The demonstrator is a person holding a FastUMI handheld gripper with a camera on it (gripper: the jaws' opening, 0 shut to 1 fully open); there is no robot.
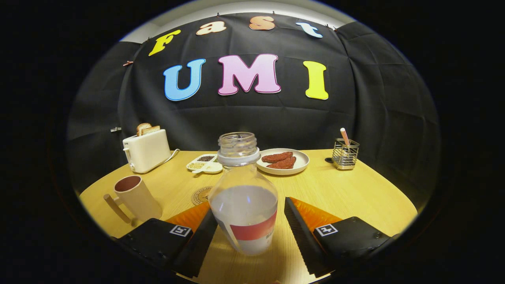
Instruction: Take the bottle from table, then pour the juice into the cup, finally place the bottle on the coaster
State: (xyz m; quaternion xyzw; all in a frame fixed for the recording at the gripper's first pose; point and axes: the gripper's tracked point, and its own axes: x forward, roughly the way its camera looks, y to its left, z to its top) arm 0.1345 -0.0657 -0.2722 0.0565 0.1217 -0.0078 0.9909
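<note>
Your gripper point(250, 221) stands spread wide, fingers either side of the clear glass bottle point(243, 197) with a red label band and open mouth. The bottle sits upright on the round wooden table point(355, 193), between the fingers. The left finger point(199, 236) looks to be touching or just beside its wall; the right one stands clear, so nothing is clamped. Pale liquid fills the lower half. Behind the bottle lies a round printed coaster point(200, 195), partly hidden. The beige mug with a wooden handle point(134, 197) stands near the left finger. Farther back: cream toaster point(146, 150), plate of reddish slices point(283, 161), wire holder point(345, 154).
</note>
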